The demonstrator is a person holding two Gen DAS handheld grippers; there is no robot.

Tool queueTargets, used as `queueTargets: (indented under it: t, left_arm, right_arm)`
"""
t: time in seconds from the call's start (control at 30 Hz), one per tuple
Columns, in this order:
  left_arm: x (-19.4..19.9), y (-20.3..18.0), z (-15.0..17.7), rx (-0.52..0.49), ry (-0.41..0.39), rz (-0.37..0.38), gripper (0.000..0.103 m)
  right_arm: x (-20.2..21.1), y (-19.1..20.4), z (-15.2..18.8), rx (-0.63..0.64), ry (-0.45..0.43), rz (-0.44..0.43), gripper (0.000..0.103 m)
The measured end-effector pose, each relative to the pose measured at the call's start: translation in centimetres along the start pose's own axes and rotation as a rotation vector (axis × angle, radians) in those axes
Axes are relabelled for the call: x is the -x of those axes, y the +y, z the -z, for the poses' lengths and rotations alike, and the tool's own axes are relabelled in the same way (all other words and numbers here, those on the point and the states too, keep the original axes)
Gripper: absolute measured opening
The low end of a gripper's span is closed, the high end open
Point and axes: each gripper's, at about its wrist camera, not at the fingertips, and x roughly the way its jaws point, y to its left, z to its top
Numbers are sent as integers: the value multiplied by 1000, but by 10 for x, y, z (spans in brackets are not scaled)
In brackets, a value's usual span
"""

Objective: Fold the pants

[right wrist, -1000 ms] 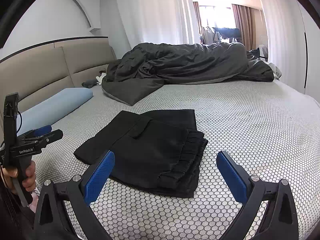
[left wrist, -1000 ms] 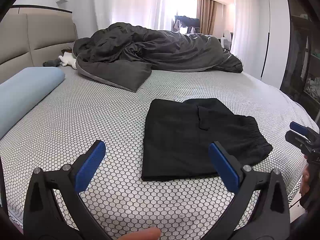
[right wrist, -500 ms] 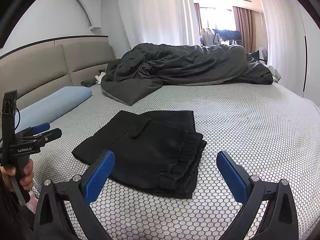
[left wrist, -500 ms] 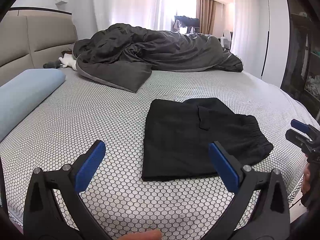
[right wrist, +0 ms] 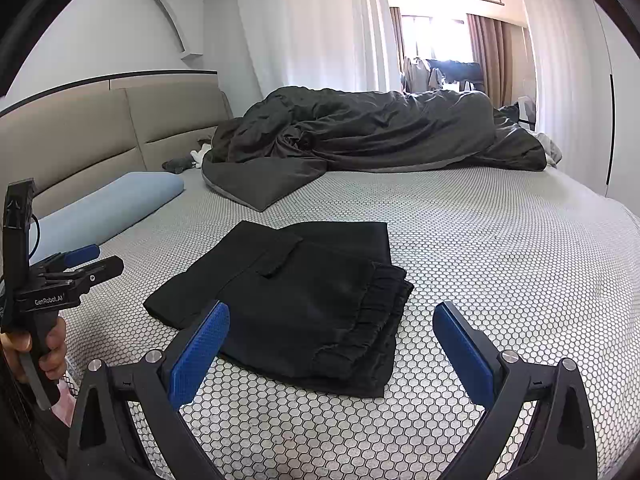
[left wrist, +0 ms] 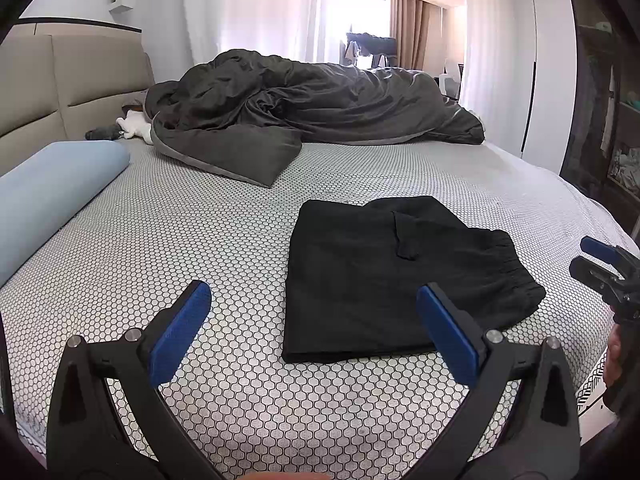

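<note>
Black pants [left wrist: 384, 276] lie folded into a flat rectangle on the honeycomb-patterned bed [left wrist: 200, 240], elastic waistband toward the right in the left wrist view. In the right wrist view the pants [right wrist: 296, 300] sit just ahead, waistband nearest. My left gripper [left wrist: 316, 324] is open, held back from the near edge of the pants with nothing between its blue pads. My right gripper [right wrist: 332, 344] is open too, hovering short of the waistband. Each gripper shows at the edge of the other's view: the right gripper [left wrist: 600, 264] and the left gripper [right wrist: 86, 260], held in a hand [right wrist: 48, 348].
A rumpled dark grey duvet [left wrist: 312, 112] covers the far part of the bed. A light blue pillow [left wrist: 52, 188] lies at the left by the beige headboard [left wrist: 60, 80]. White curtains [right wrist: 320, 24] and a wardrobe stand behind.
Both grippers have drifted very slightly; the pants lie unmoved and both grippers stay open.
</note>
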Motion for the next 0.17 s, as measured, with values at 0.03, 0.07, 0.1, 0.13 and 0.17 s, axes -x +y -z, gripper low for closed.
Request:
queueTargets:
  t: [0.03,0.07,0.1,0.13,0.17]
  left_arm:
    - [0,-1,0,-1,-1,-1,102]
    - [1,-1,0,-1,-2,-2,102]
    - [1,-1,0,0,-2,-1,102]
    - [1,-1,0,0,-2,-1,103]
    - [1,-1,0,1,-2,-1,102]
  right_arm:
    - [0,0,0,1,2,0,103]
    - [0,-1,0,2,2,1,103]
    - [0,-1,0,2,2,1,103]
    - [0,0,0,2,2,0,103]
    - [0,-1,0,2,2,-1,103]
